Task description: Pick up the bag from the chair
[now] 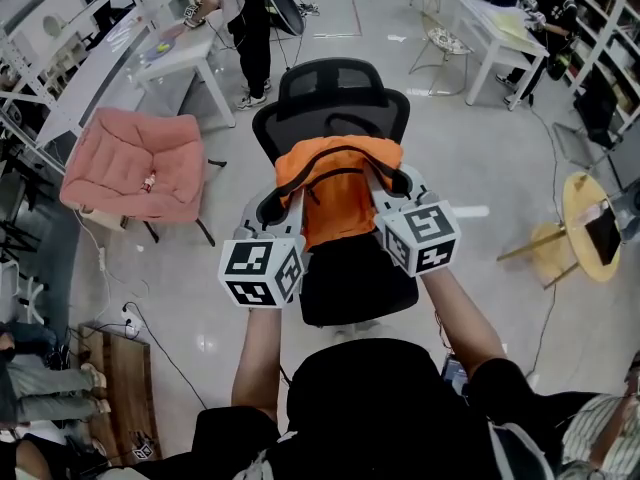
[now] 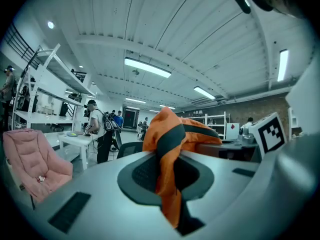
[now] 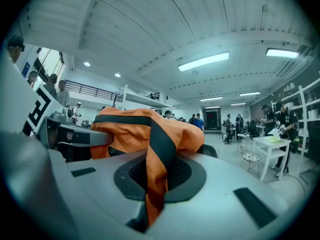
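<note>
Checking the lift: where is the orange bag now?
Head view, centre: the orange bag is gripped by the left gripper and right gripper, over the black chair.

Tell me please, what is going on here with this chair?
A person holds a gripper in each hand. The left gripper and the right gripper are both shut on the fabric of the orange bag, one at each side of its top. The bag hangs over the black office chair. Whether its bottom touches the seat is unclear.
</note>
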